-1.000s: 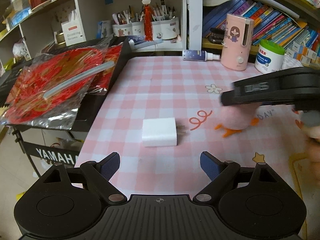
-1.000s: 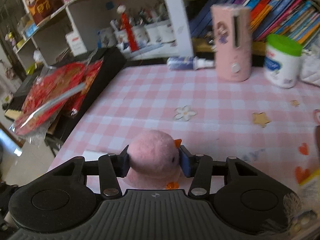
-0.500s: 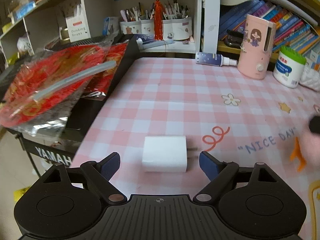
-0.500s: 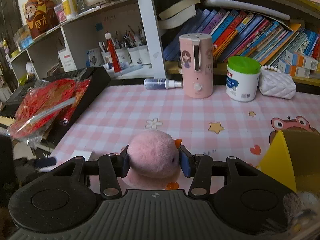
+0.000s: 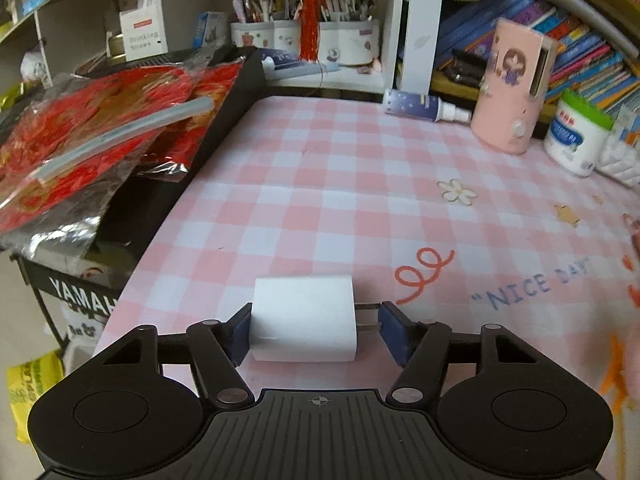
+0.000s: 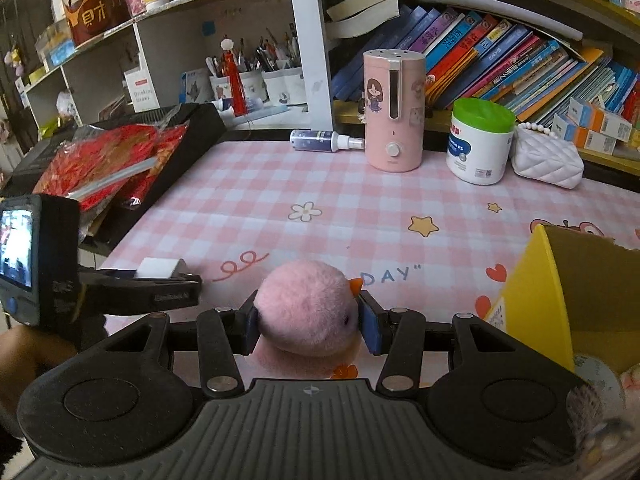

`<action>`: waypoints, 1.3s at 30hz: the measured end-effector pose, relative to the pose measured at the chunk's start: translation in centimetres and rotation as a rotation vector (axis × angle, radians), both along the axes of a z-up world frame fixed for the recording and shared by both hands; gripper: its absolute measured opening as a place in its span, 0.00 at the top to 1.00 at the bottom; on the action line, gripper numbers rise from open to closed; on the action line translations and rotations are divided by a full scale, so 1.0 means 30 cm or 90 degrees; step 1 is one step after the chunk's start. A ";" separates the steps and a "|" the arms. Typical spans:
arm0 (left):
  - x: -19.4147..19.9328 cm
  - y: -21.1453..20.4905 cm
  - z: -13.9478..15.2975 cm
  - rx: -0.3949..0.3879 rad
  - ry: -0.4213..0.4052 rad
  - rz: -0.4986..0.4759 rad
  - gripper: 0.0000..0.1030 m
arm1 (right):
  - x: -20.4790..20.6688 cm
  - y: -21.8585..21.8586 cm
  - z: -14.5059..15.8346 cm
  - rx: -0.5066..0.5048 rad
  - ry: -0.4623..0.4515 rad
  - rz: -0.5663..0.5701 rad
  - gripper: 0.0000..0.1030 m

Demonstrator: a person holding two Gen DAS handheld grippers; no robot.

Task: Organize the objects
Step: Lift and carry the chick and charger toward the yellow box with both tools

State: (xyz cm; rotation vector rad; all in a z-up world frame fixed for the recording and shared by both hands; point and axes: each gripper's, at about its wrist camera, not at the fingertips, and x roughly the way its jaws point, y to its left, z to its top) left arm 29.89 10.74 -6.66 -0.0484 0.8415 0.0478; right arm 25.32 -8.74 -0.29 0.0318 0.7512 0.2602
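Observation:
A white plug charger (image 5: 304, 318) lies on the pink checked tablecloth (image 5: 360, 184) with its prongs pointing right. My left gripper (image 5: 314, 330) has closed around it, left pad on its body and right pad at the prong tips. It also shows in the right wrist view (image 6: 158, 268) behind the left gripper (image 6: 160, 280). My right gripper (image 6: 307, 322) is shut on a pink plush chick (image 6: 308, 308) and holds it above the table. A yellow cardboard box (image 6: 560, 304) stands open just to its right.
At the back stand a pink humidifier (image 6: 394, 110), a green-lidded white tub (image 6: 480, 142), a lying spray bottle (image 6: 326, 141) and a white quilted pouch (image 6: 548, 158). A black keyboard with red foil packets (image 5: 100, 136) borders the table's left edge. Bookshelves rise behind.
My left gripper moved forward and closed onto the charger. My right gripper carried the pink chick to the right, toward the yellow box.

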 end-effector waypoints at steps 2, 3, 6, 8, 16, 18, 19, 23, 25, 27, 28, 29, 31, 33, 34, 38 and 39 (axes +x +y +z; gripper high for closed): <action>-0.043 0.011 0.033 -0.016 -0.012 -0.002 0.38 | -0.010 0.003 0.003 -0.007 -0.002 0.008 0.56; -0.067 0.020 0.053 -0.026 -0.018 -0.002 0.38 | -0.015 0.005 0.004 -0.010 -0.002 0.012 0.56; -0.135 0.048 0.105 -0.056 -0.030 0.004 0.38 | -0.033 0.017 0.005 -0.018 0.000 0.025 0.56; -0.182 0.063 0.137 -0.068 -0.035 0.006 0.38 | -0.050 0.026 0.007 -0.020 0.001 0.036 0.56; -0.376 0.103 0.227 -0.116 -0.058 0.006 0.37 | -0.141 0.064 0.023 -0.010 0.005 0.047 0.56; -0.428 0.108 0.232 -0.122 -0.059 0.006 0.37 | -0.165 0.073 0.017 -0.002 0.013 0.036 0.56; -0.450 0.109 0.232 -0.126 -0.057 0.005 0.37 | -0.176 0.077 0.014 0.000 0.018 0.032 0.56; -0.524 0.114 0.233 -0.131 -0.052 -0.005 0.37 | -0.225 0.099 0.018 0.001 0.021 0.031 0.56; -0.554 0.123 0.240 -0.131 -0.060 -0.007 0.37 | -0.254 0.113 0.023 0.000 0.018 0.035 0.56; -0.591 0.132 0.244 -0.134 -0.065 -0.009 0.37 | -0.287 0.128 0.024 -0.002 0.016 0.041 0.56; -0.608 0.135 0.243 -0.136 -0.065 -0.011 0.37 | -0.305 0.135 0.025 -0.004 0.016 0.043 0.56; -0.627 0.137 0.241 -0.138 -0.064 -0.013 0.37 | -0.325 0.141 0.024 -0.006 0.016 0.043 0.56; -0.662 0.141 0.236 -0.142 -0.060 -0.019 0.37 | -0.363 0.148 0.022 -0.008 0.018 0.041 0.56; -0.704 0.146 0.231 -0.143 -0.057 -0.027 0.37 | -0.406 0.154 0.017 -0.009 0.023 0.035 0.56; -0.725 0.149 0.229 -0.144 -0.056 -0.031 0.37 | -0.426 0.156 0.014 -0.009 0.026 0.034 0.56; -0.811 0.168 0.219 -0.151 -0.047 -0.041 0.37 | -0.523 0.167 0.005 -0.011 0.034 0.028 0.56; -0.828 0.171 0.218 -0.152 -0.045 -0.043 0.37 | -0.547 0.169 0.003 -0.011 0.035 0.028 0.56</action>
